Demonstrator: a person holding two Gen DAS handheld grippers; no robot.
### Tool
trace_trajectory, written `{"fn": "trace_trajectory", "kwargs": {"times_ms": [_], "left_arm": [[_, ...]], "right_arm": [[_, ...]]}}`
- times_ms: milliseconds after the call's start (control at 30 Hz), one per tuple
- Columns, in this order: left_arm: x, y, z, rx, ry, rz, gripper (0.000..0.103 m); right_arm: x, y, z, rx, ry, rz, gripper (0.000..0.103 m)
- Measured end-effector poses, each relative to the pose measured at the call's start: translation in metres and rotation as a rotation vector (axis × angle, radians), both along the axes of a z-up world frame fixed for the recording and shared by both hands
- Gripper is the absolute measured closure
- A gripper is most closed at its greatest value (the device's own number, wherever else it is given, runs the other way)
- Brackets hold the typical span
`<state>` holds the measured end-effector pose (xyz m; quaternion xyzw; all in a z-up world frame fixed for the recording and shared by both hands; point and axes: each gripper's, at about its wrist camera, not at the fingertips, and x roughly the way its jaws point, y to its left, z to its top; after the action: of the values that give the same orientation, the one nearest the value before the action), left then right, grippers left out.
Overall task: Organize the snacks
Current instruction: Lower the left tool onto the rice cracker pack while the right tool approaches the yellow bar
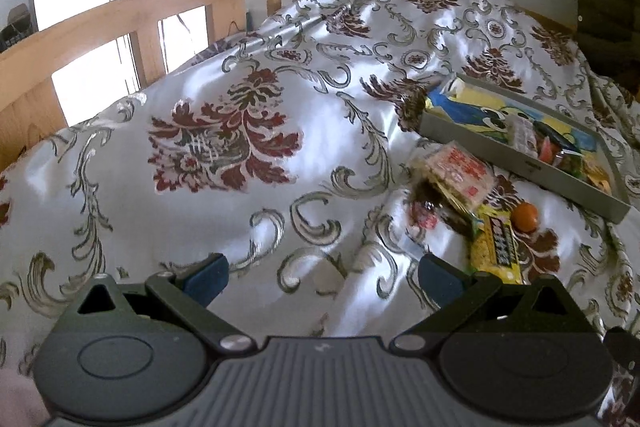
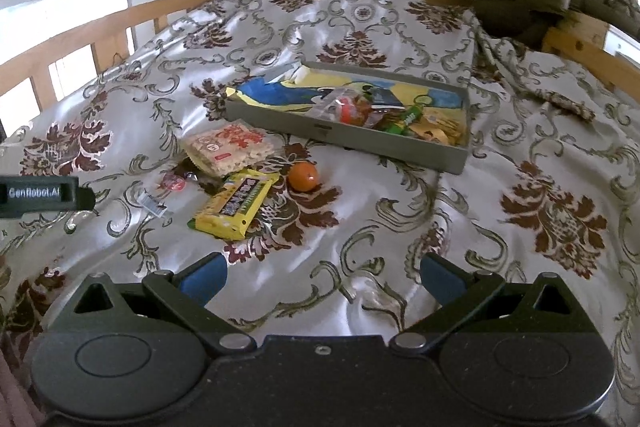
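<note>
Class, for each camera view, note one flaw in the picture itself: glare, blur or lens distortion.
Left wrist view: the window is blown out to white, and the snack packets look smeared. Right wrist view: sharper, but the fisheye bends the wooden bed rail into a curve and sheen glares off the satin bedspread.

Both claws, left claw (image 1: 322, 277) and right claw (image 2: 322, 277), same build: black linkage arms with silver pivot screws, blue fingertip pads (image 2: 202, 277), ribbed dark grey body, round caps each side; white "GenRobot.AI" lettering on the left one's side.
</note>
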<state>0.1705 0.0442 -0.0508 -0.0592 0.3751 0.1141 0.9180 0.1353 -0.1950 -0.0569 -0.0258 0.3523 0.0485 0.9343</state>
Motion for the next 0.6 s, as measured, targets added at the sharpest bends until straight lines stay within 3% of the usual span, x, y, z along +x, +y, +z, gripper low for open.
{"fn": "trace_trajectory", "kwargs": {"times_ms": [600], "left_arm": [[0.074, 0.01, -0.008, 0.081, -0.036, -0.044, 0.0]], "right_arm": [[0.057, 0.018, -0.026, -0.04, -0.026, 0.068, 0.001]]}}
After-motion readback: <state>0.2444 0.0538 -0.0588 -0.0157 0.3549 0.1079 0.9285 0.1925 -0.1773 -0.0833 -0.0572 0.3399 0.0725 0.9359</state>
